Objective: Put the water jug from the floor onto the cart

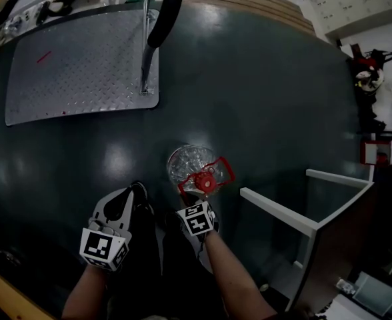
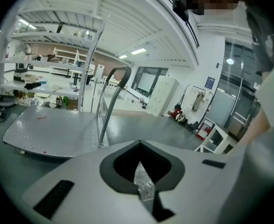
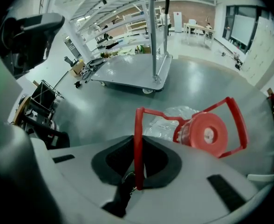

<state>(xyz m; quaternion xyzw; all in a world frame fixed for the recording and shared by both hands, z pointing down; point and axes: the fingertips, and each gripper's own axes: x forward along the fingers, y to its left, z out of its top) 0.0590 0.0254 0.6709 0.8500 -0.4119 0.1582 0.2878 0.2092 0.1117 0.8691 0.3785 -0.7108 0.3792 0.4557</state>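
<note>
The head view is dim; the dark glossy floor (image 1: 263,112) carries pale smears of overhead light, and the clear water jug (image 1: 188,162) glints. Both gripper views are brighter under ceiling strip lights (image 2: 139,51), fisheye-bent, black at the corners.

Left gripper (image 1: 136,193): pale grey shell with black trim; cube (image 1: 105,247) at the rear bearing black-and-white square markers. Right gripper (image 1: 192,199): same build and marker cube. Fingers (image 3: 188,190): broad pale grey plates, dark grey padded hollow, black rectangular slots. Clothing (image 1: 163,272): dark.
</note>
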